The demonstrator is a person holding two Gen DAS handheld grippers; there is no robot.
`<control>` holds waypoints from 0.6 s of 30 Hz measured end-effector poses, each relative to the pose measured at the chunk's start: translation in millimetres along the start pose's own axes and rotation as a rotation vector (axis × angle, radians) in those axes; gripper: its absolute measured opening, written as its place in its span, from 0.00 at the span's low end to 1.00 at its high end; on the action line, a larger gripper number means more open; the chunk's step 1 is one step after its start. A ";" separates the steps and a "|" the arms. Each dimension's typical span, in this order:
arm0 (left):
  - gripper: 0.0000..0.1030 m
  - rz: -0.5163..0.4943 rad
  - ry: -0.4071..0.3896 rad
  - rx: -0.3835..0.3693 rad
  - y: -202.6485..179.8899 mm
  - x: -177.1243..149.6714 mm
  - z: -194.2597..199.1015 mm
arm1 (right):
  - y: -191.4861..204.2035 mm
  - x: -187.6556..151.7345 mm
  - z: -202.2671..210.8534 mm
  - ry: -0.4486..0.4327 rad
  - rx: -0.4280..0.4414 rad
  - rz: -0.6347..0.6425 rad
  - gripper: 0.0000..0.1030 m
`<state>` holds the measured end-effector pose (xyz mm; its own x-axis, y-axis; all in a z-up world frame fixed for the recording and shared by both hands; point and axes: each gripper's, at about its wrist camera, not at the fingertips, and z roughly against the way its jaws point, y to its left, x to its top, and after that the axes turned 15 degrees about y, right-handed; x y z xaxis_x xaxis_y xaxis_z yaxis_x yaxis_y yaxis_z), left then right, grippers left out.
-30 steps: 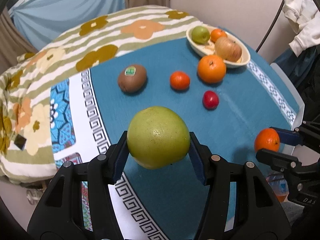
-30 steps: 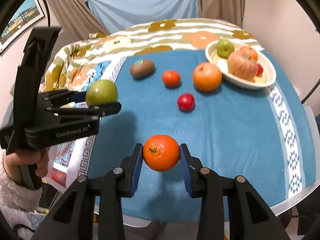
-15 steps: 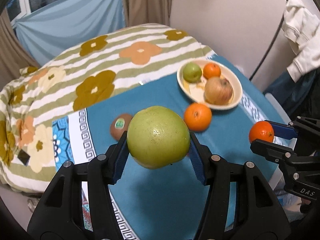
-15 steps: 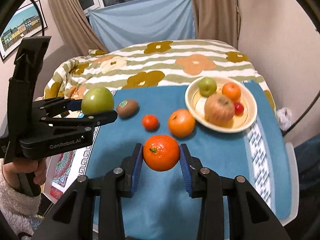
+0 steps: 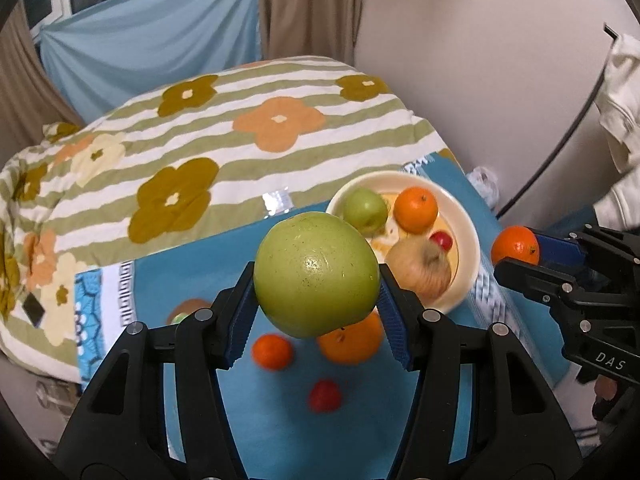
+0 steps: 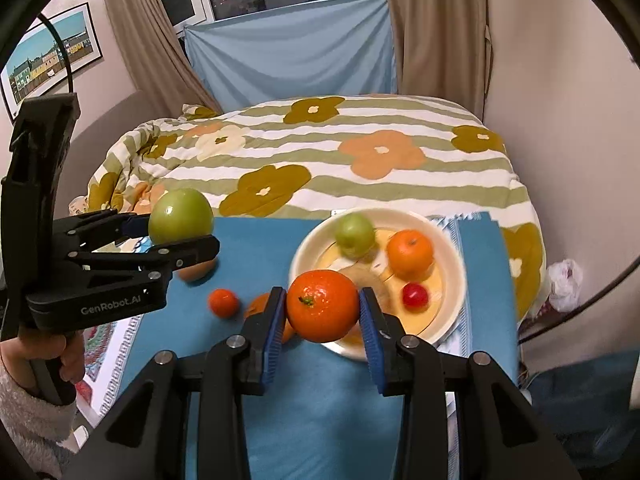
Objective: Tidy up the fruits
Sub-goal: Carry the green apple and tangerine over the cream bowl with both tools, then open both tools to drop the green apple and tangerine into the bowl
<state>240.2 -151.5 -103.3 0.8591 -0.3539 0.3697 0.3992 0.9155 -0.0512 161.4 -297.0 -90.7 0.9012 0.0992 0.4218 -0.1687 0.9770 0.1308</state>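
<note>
Carrying two fruits toward the plate [image 6: 456, 258] looks like the step now: the left gripper [image 5: 318, 312] is clamped on a big green apple [image 5: 316, 274], held in the air above the blue cloth [image 5: 192, 276], and the right gripper [image 6: 323, 334] is closed tight on a mandarin [image 6: 323, 305], hanging over the near rim of the plate. On the cloth lie a kiwi [image 5: 188, 309], a small mandarin [image 5: 272, 351], an orange [image 5: 352, 340] and a small red fruit [image 5: 325, 395]. Next, I think, each fruit must go down into a free place in the plate, between the fruits already there, before the jaws open.
</note>
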 end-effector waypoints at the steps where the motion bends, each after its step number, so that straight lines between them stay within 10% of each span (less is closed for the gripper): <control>1: 0.59 0.008 0.002 -0.003 -3.3 4.4 -4.4 | -6.6 2.8 -1.6 0.001 0.001 0.002 0.33; 18: 0.59 0.117 0.144 -0.018 -29.3 55.3 -105.0 | -91.3 28.9 -44.5 0.074 0.043 0.003 0.33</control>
<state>309.6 -218.1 -178.7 0.9366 -0.2702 0.2233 0.2984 0.9488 -0.1035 220.6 -374.9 -130.4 0.9275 0.1176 0.3548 -0.1870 0.9679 0.1682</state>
